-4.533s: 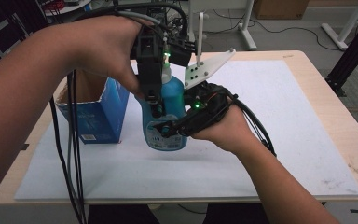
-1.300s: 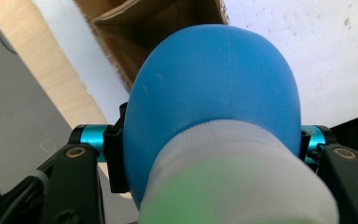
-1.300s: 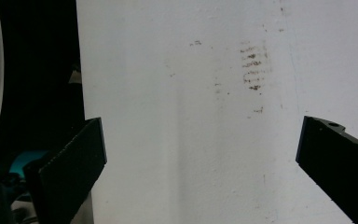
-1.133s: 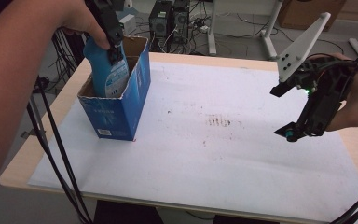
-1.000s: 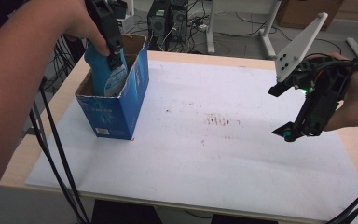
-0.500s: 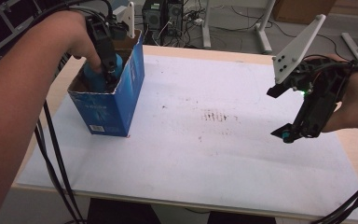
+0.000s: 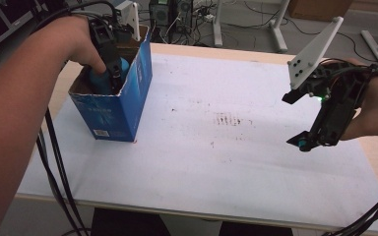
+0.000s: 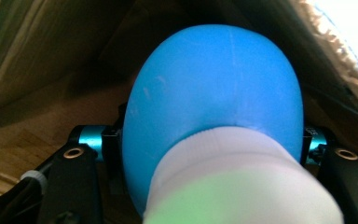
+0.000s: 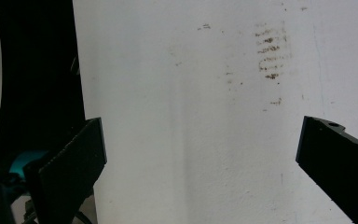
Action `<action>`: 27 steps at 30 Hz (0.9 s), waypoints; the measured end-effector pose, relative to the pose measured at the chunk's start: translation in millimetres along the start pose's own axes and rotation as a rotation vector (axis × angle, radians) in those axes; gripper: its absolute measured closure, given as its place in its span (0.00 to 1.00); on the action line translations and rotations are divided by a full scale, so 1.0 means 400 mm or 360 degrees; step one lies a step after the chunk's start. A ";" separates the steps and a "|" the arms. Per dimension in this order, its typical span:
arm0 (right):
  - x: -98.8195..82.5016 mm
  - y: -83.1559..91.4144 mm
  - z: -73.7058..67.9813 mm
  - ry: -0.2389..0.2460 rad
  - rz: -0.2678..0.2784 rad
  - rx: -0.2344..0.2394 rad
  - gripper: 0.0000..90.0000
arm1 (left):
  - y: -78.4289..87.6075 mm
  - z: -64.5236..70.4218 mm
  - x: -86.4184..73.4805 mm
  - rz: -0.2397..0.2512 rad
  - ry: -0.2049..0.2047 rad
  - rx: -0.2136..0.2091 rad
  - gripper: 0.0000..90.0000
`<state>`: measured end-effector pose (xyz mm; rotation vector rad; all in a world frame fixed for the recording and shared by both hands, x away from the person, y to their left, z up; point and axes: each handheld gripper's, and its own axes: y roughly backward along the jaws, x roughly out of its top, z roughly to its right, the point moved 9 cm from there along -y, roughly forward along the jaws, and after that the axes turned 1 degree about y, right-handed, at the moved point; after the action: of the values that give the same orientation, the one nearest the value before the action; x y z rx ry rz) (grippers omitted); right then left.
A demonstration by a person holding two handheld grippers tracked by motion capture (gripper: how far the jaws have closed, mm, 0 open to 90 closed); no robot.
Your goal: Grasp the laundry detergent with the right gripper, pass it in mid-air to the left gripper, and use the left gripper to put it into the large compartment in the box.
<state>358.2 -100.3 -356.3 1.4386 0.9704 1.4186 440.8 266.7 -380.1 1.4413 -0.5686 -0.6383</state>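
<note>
High view puts the left gripper [image 7: 109, 69] at the upper left of the frame, reaching down into an open blue cardboard box [image 7: 123, 110] that stands on the white tabletop [image 7: 202, 162]. Between its 2 jaws sits a blue plastic bottle [image 7: 98, 78], most of it hidden behind the box's front wall and the person's left hand [image 7: 74, 42]. Left gripper view looks along that bottle [image 8: 214, 107]: a smooth, rounded, glossy blue body swelling from a ribbed white cap [image 8: 237, 182] at the bottom of the frame, the cap blurred and tinted green. The black jaws flank the bottle on both sides, and their pads are hidden behind it; they have just been opening slightly, with the bottle between them, so whether they press on it cannot be told. Dull brown cardboard walls surround it, with a torn, fibrous edge at the upper right.

At the right of the high view, the right gripper [image 7: 302, 142] is held above the tabletop, well apart from the box, a grey 3-cornered plate on top and cables trailing to the lower right. Right gripper view shows its 2 flat black jaws spread wide with nothing between them, over the matte white sheet marked by a patch of brown smudges [image 9: 270, 51]. Beyond the tabletop, metal stand legs and equipment stand on a grey floor.
</note>
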 end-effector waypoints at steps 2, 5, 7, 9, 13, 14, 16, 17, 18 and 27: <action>0.001 0.000 0.001 -0.0001 -0.0004 0.0003 0.01 | 0.000 -0.004 0.002 0.0027 -0.0032 0.0030 0.34; 0.001 -0.002 0.001 -0.0003 0.0000 0.0004 0.01 | 0.002 -0.002 0.001 0.0017 -0.0031 0.0031 0.33; 0.002 -0.002 0.002 0.0003 -0.0001 0.0004 0.01 | 0.013 0.003 -0.001 0.0015 -0.0022 0.0015 0.33; 0.001 -0.001 0.001 0.0001 -0.0006 0.0003 0.01 | 0.021 0.005 -0.002 0.0018 -0.0006 0.0009 0.32; -0.001 0.003 0.000 -0.0002 -0.0005 0.0000 0.01 | 0.034 0.002 -0.006 0.0014 0.0020 0.0024 0.31; -0.001 0.004 -0.001 -0.0004 0.0000 -0.0001 0.01 | 0.040 0.001 -0.007 0.0011 0.0011 0.0027 0.30; 0.000 0.006 -0.003 0.0007 0.0012 -0.0004 0.01 | 0.054 0.001 -0.009 0.0008 0.0011 0.0043 0.30; -0.001 0.007 -0.004 0.0006 0.0011 -0.0002 0.01 | 0.058 0.002 -0.008 0.0023 0.0022 0.0052 0.28; -0.001 0.007 -0.004 0.0006 0.0011 -0.0002 0.01 | 0.058 0.002 -0.008 0.0023 0.0022 0.0052 0.28; -0.004 0.028 -0.006 0.0004 0.0001 -0.0012 0.01 | 0.123 0.011 -0.022 0.0039 0.0022 0.0084 0.28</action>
<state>355.1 -105.4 -346.4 1.4319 0.9657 1.4234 434.1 270.8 -330.6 1.4851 -0.5954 -0.5978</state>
